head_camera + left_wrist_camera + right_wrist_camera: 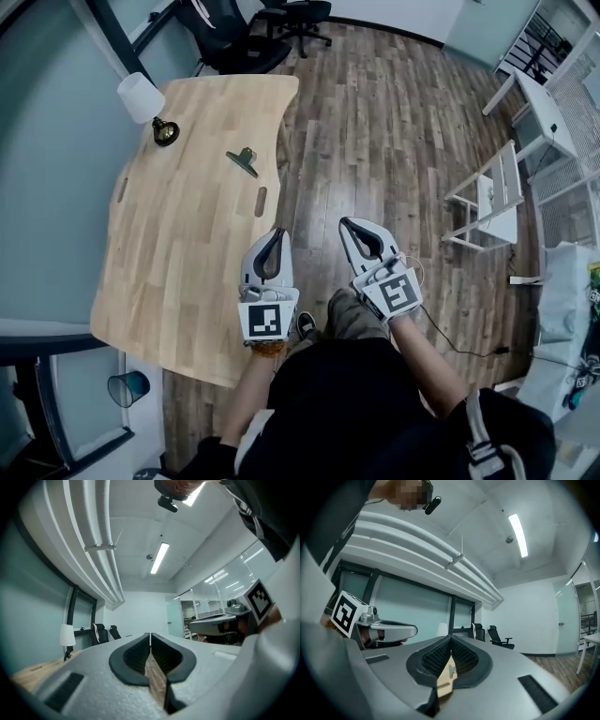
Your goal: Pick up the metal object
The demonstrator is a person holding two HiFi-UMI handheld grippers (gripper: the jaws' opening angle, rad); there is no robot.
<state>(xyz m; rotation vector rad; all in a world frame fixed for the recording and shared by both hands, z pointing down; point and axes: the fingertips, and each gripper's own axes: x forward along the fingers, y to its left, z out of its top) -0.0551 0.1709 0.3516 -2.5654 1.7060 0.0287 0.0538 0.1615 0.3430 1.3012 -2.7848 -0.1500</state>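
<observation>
The metal clip (244, 161) lies alone on the wooden surface (178, 253), toward its far end near the lamp (142, 97) and well apart from both claws. The left claw (271, 251) and right claw (360, 236) hover close to the person, jaws pressed together on nothing. This is likely a rest pose, as the reach has not begun, and one claw must open before it can take the clip.

I see the clip (243, 161) lying on the table (178, 258) near its far right edge, the lamp (142, 97) on its far left corner, chairs (234, 42) behind.
</observation>
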